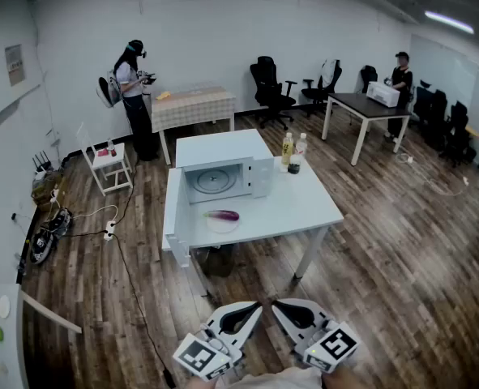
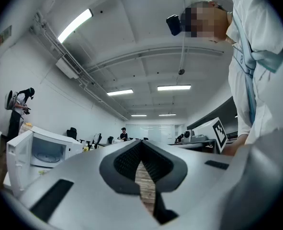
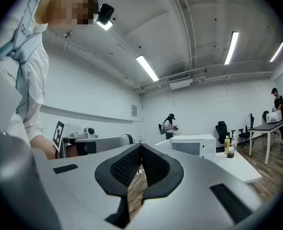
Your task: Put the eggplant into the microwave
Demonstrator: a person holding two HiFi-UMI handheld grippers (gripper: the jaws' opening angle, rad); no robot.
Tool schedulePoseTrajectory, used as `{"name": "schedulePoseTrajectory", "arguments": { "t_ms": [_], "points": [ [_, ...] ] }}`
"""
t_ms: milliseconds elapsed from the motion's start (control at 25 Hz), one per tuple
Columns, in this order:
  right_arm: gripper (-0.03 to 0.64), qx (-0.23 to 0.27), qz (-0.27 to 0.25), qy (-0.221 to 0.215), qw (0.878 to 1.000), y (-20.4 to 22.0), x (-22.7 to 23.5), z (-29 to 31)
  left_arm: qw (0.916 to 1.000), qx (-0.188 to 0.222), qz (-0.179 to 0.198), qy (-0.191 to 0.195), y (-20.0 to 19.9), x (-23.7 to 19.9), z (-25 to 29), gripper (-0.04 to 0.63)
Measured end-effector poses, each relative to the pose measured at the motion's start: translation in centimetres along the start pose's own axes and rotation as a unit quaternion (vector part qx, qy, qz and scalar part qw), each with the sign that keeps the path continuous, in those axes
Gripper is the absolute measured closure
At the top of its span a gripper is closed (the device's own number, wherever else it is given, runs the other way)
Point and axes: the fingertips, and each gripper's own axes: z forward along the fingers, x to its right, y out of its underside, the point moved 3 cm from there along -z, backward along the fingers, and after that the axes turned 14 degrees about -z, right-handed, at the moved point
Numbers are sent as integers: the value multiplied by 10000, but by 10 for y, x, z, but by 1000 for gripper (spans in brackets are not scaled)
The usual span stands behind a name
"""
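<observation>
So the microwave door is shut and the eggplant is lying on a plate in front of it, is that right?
Not quite. The microwave has its door swung open, not shut, as the head view shows. The eggplant does lie on the plate in front of it.

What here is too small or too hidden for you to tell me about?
- Head view: labels on the bottles beside the microwave, too small to read.
- Head view: print on the wall notice, too small.
- Left gripper view: the eggplant, behind the left tool's own body.
</observation>
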Motion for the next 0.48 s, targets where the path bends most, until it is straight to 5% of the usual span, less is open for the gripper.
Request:
{"name": "schedulePoseTrajectory", "arguments": {
  "t_ms": [480],
  "points": [
    [584,48,-57,-13,10000,-4,-2,5,9999,80,-54,34,-11,4,2,592]
  ]
}}
